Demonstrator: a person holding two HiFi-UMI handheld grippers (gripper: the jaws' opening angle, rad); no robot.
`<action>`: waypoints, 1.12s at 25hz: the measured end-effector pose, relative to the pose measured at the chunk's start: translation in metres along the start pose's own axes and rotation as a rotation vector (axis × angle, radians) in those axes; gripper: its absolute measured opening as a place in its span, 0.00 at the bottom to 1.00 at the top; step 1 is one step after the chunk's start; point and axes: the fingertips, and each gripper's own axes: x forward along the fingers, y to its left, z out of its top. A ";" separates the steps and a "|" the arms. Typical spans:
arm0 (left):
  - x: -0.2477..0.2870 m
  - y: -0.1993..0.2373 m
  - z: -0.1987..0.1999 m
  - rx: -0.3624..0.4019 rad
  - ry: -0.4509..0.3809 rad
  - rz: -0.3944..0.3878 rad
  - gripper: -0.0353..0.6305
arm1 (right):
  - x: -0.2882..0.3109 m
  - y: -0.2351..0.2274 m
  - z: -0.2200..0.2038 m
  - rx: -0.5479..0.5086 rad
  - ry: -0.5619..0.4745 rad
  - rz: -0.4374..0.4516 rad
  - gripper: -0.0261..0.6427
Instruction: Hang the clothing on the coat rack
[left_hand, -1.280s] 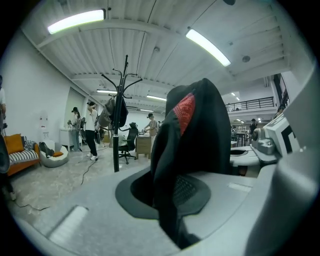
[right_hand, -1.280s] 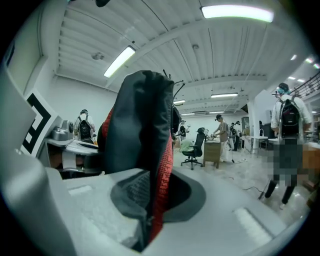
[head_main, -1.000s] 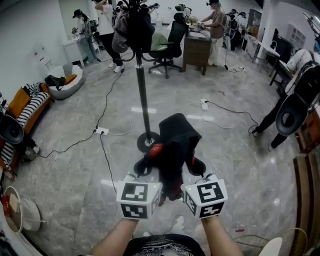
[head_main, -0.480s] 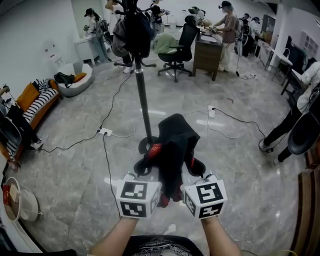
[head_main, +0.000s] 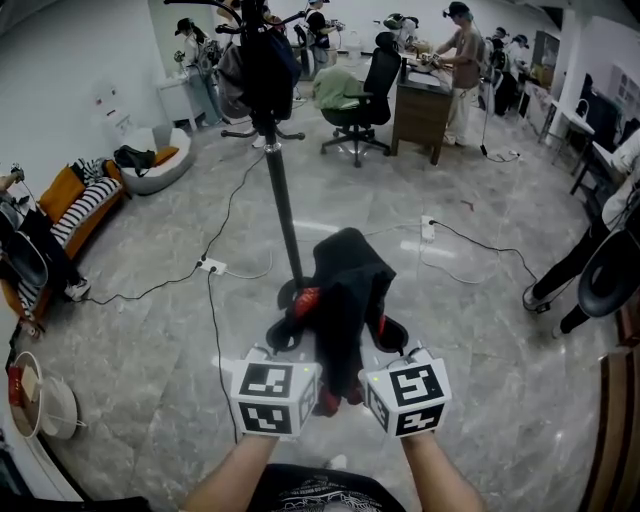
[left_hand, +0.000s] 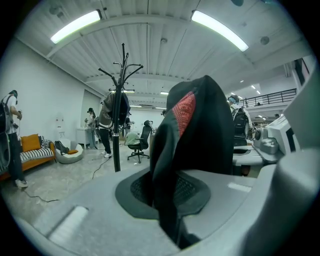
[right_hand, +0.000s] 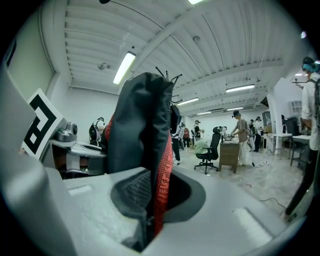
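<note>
A black garment with red trim (head_main: 345, 300) hangs bunched between both grippers, held up in front of me. My left gripper (head_main: 295, 335) is shut on its left side, the cloth (left_hand: 200, 130) pinched between the jaws. On the garment's right side my right gripper (head_main: 385, 335) is shut too, black and red fabric (right_hand: 145, 150) caught in its jaws. The black coat rack (head_main: 275, 150) stands just ahead on the floor. Dark clothes (head_main: 258, 70) hang at its top, and its round base (head_main: 290, 290) shows just beyond the garment. The rack's pole (left_hand: 116, 150) stands left of the garment in the left gripper view.
Power cables and a socket strip (head_main: 208, 266) lie on the grey marble floor near the rack. An office chair (head_main: 365, 90) and a wooden desk (head_main: 420, 100) stand behind it, with people working around. An orange striped sofa (head_main: 70, 200) lines the left wall.
The view has drifted slightly, so the coat rack now sits a little further left and closer. Both grippers keep the same hold on the garment.
</note>
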 end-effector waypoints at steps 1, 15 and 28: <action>0.003 0.000 0.000 -0.002 0.000 0.002 0.09 | 0.002 -0.002 0.000 -0.001 0.001 0.001 0.07; 0.066 0.051 0.009 -0.028 0.006 -0.003 0.09 | 0.082 -0.020 0.006 -0.010 0.026 -0.002 0.07; 0.137 0.127 0.036 -0.045 0.015 -0.066 0.09 | 0.185 -0.027 0.032 -0.013 0.062 -0.055 0.07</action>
